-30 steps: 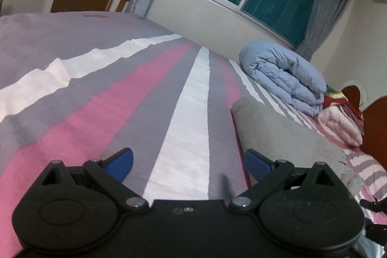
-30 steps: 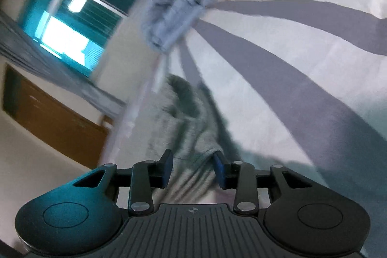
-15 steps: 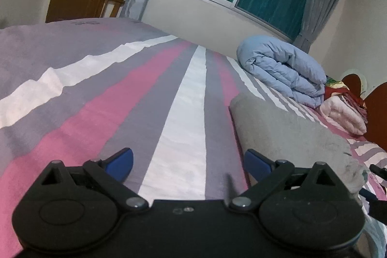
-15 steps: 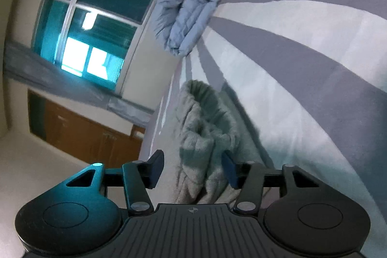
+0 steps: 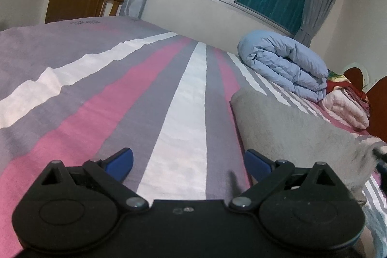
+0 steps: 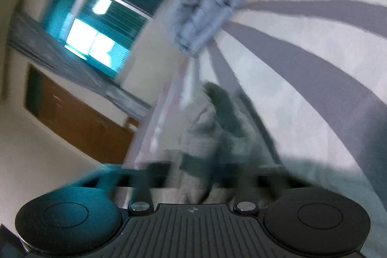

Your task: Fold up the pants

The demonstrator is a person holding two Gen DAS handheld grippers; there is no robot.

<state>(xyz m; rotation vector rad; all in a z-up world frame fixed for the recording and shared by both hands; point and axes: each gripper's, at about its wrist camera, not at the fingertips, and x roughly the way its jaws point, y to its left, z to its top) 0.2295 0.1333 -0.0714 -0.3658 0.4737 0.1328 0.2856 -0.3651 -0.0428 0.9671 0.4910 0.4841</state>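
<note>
On the striped bed [image 5: 169, 98], our left gripper [image 5: 188, 161] hovers with fingers spread wide, the grey pants [image 5: 297, 127] just to its right; blur hides our right gripper [image 6: 196, 168] fingers' state.

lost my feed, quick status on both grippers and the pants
Left gripper open, empty, low over striped bedspread. Right gripper motion-blurred, state unclear, grey pants bunched at its fingers. Blue duvet folded beyond pants, apart from them.

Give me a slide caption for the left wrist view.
Open left gripper hovers over the striped bedspread, grey pants lying to its right.
</note>
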